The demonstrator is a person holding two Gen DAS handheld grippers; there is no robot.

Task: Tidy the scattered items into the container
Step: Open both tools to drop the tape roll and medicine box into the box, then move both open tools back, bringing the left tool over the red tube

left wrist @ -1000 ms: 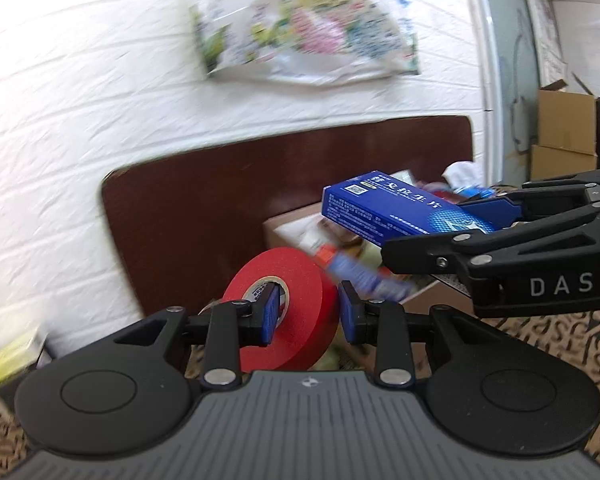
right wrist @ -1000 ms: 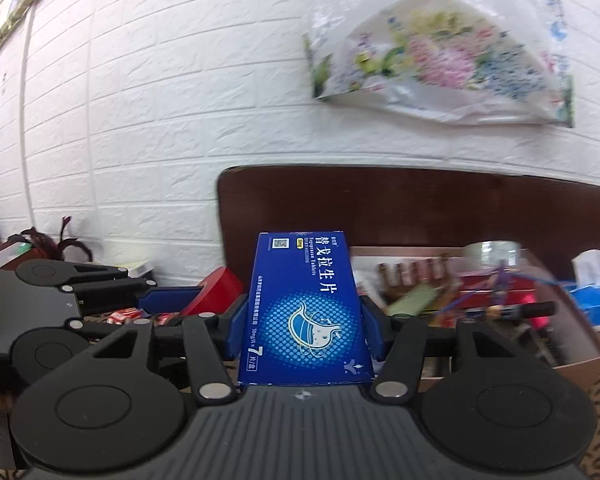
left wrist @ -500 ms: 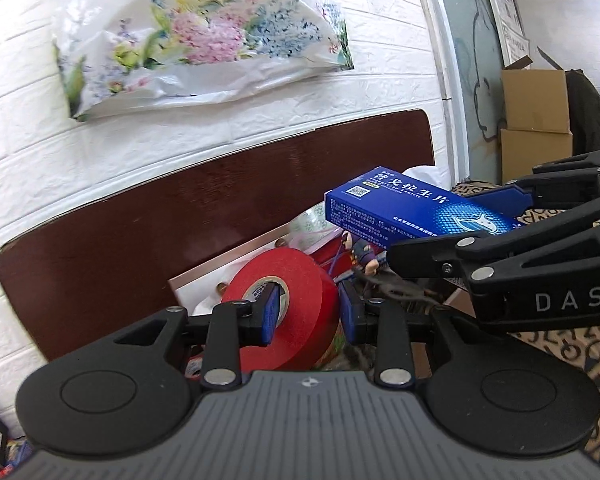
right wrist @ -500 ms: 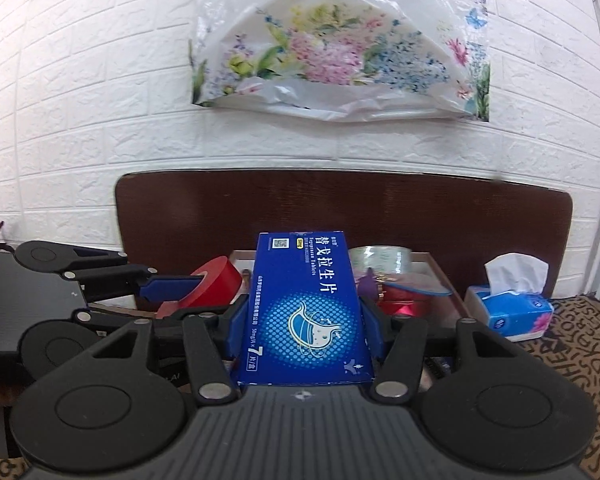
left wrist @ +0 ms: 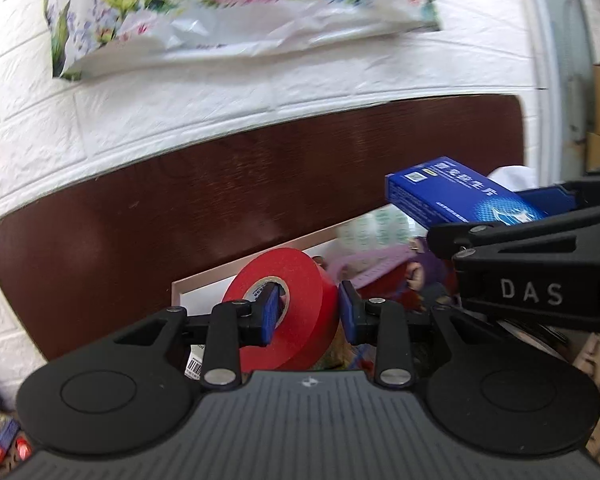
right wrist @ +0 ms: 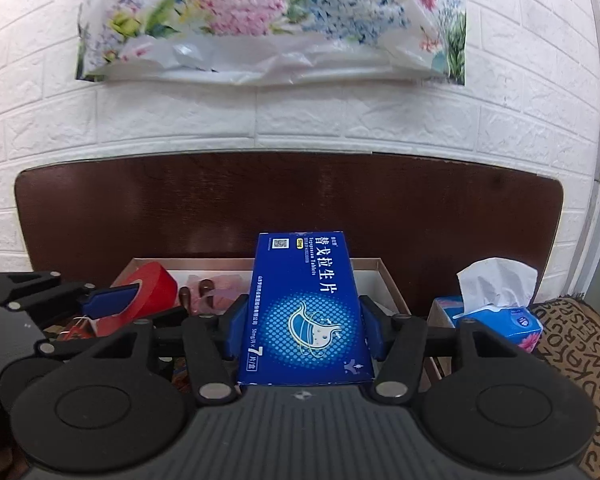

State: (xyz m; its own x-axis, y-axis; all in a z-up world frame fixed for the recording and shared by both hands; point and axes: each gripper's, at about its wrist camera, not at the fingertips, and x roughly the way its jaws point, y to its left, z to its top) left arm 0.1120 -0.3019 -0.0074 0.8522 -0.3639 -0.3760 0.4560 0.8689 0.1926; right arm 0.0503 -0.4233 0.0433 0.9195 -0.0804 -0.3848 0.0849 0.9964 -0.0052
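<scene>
My left gripper (left wrist: 308, 314) is shut on a red tape roll (left wrist: 296, 304), one finger through its core, above the left part of a cardboard box (left wrist: 204, 280). My right gripper (right wrist: 302, 330) is shut on a flat blue tablet box (right wrist: 304, 308) and holds it over the same cardboard box (right wrist: 384, 276). The red roll (right wrist: 152, 288) and the left gripper's fingers (right wrist: 112, 300) show at the left of the right wrist view. The blue box (left wrist: 456, 196) and the right gripper show at the right of the left wrist view. Several items lie in the box, partly hidden.
A dark wooden board (right wrist: 284, 200) stands behind the box against a white brick wall. A blue tissue box (right wrist: 496, 312) sits right of the box. A patterned cloth (right wrist: 580, 340) covers the surface. Small packets (left wrist: 0, 440) lie at the far left.
Both grippers have moved forward and over the cardboard box with their loads. The right gripper's view has swung so the box sits centred under the blue tablet box.
</scene>
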